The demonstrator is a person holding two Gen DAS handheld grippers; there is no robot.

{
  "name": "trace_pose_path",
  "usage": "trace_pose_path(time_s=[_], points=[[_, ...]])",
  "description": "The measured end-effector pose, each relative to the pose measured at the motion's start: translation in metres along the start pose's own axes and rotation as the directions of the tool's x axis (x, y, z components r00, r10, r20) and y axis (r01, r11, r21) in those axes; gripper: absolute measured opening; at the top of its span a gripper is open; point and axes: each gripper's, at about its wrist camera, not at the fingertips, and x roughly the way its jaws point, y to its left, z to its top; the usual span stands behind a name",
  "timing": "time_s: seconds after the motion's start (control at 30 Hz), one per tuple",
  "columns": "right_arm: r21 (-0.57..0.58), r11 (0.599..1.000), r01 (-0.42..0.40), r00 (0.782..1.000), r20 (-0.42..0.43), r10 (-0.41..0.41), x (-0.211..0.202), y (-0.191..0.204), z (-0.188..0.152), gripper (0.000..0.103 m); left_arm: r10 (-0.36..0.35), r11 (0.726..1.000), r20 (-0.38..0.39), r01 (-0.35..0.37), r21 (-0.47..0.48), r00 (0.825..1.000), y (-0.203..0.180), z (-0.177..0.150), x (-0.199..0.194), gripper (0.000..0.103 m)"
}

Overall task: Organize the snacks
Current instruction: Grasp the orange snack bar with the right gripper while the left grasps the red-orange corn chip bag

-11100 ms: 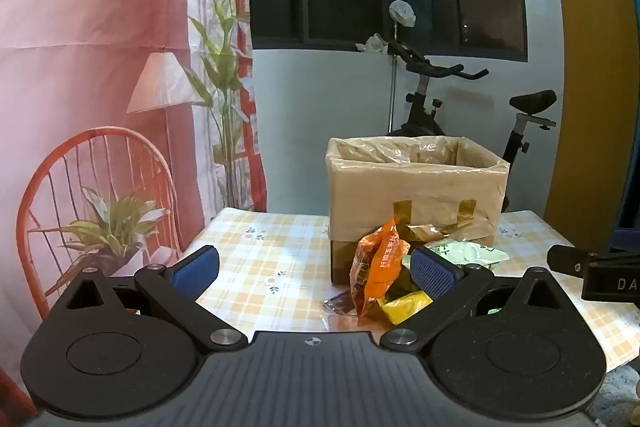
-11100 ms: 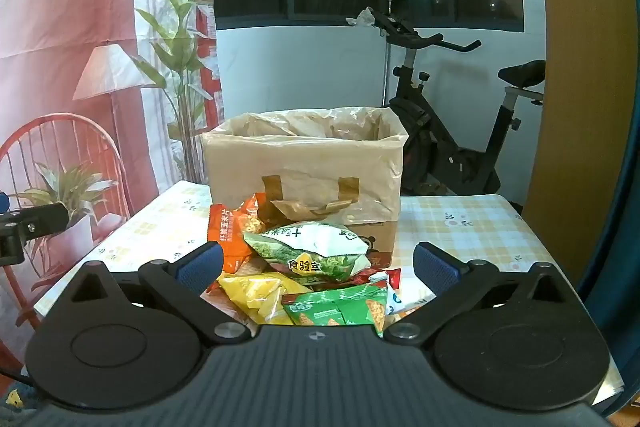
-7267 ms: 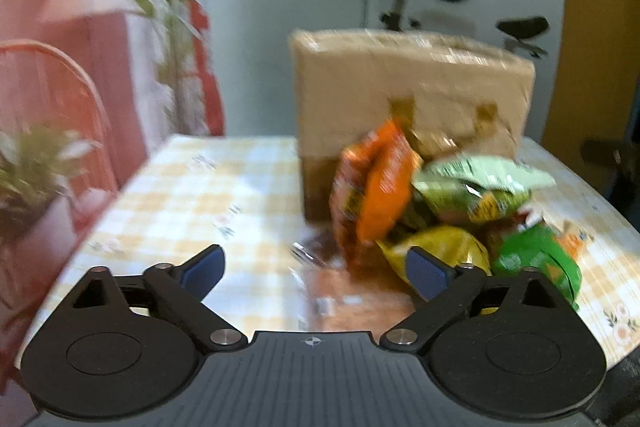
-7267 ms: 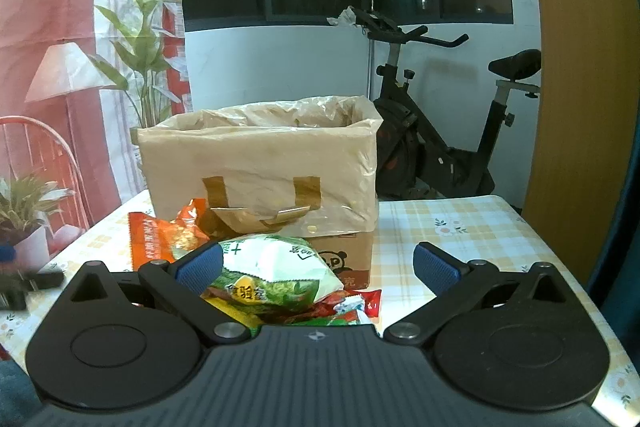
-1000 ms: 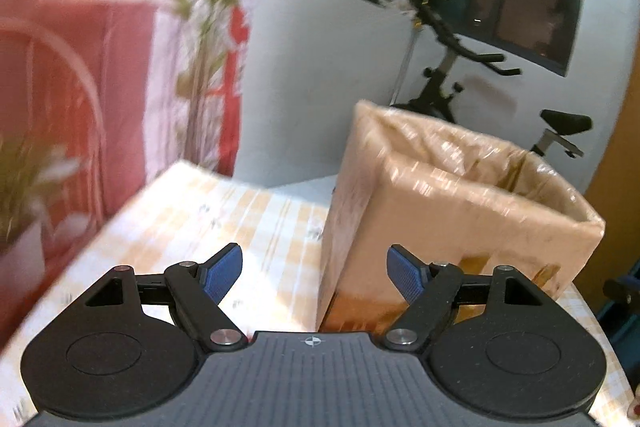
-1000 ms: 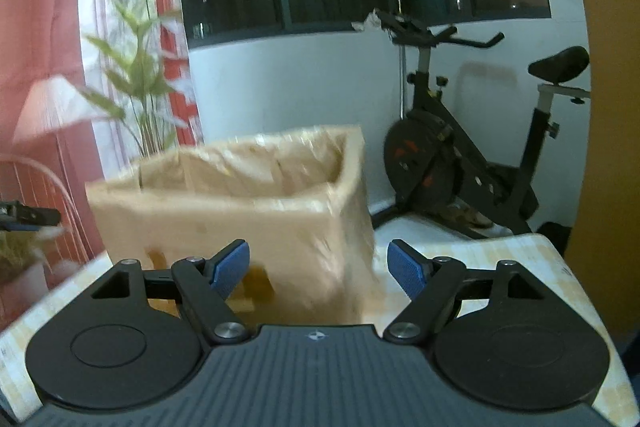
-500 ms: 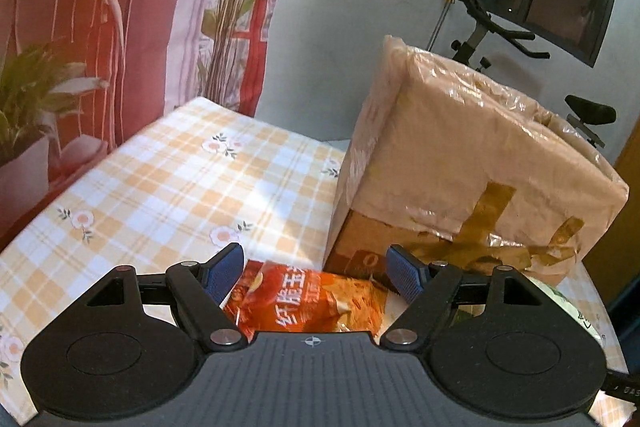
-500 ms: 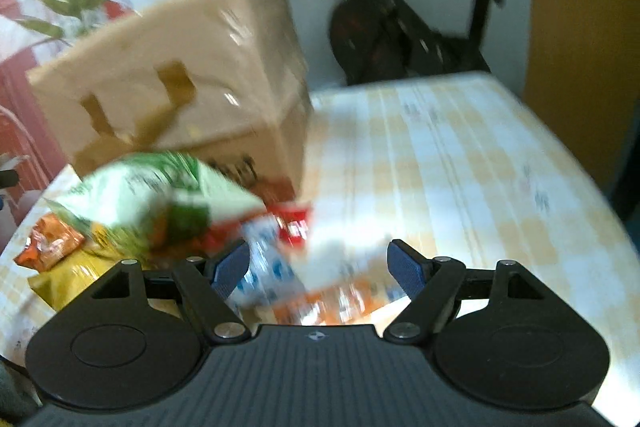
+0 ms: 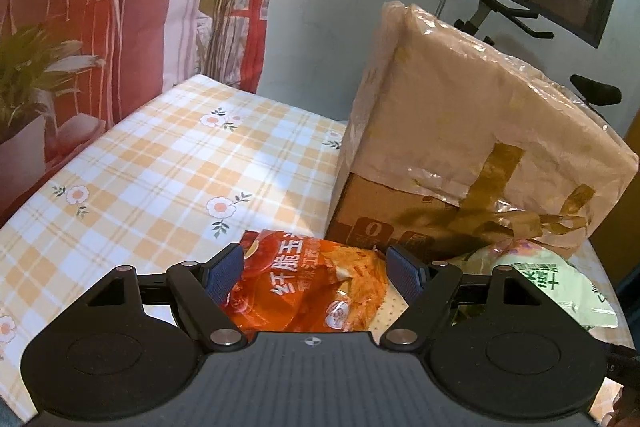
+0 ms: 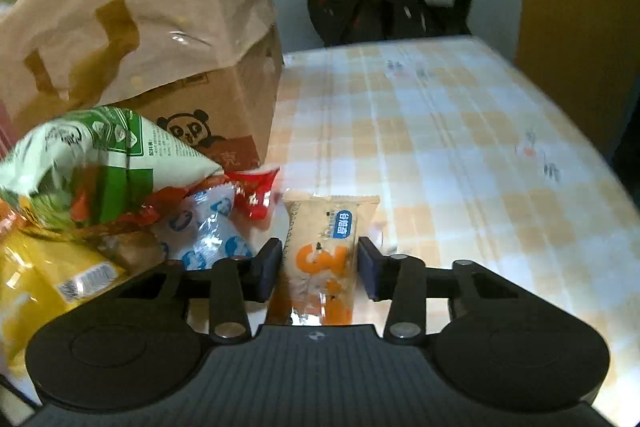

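Bar [image 10: 320, 247]: a cream and orange wrapped snack bar, lying on the table [image 10: 460, 155] just right of the snack pile, its far end pointing away from the right wrist camera.
Right gripper [image 10: 319, 269]: jaws closing, the bar between them; the pads look to be at the wrapper's 2 long edges, though blur makes firm contact hard to judge.
Bar handling: probably light, with a slick, crinkly wrapper over a fairly stiff core. The middle of its length, where the pads now sit, looks like the best hold; the flat sealed ends would slip or fold.
Red bag [image 9: 308, 291]: a puffy red-orange snack bag on the table in front of the box, lying between the pads of the left gripper [image 9: 316, 273].
Left gripper state: spread wide, pads clear of the bag on both sides.
Red bag handling: likely light, air-filled and soft, so it should give under a squeeze and may slide; pinching across the body or a crimped edge seems safest, gently, as chips crush.
Pile: a green and white bag [image 10: 100, 163], a blue and white pack [image 10: 208, 227] and a yellow bag [image 10: 44, 267] lean together by the box [image 10: 160, 39].
Hidden: the box's inside is not visible in either view; the bar's near end is cut off by the gripper body; the right view is blurred.
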Motion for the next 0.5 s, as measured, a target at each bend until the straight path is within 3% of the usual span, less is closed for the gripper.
trace_pose_path(time_s=[0.27,0.5], points=[[-0.131,0.99,0.046,0.995,0.092,-0.035,0.008,0.009,-0.019,0.041,0.023,0.999,-0.027,-0.024,-0.033,0.999,0.008,-0.004,0.007,0.08],[-0.129,0.991,0.038,0.995,0.097,-0.025,0.009,0.007,-0.018,0.041,0.03,0.999,-0.056,-0.032,-0.042,0.998,0.013,0.001,0.023,0.082]])
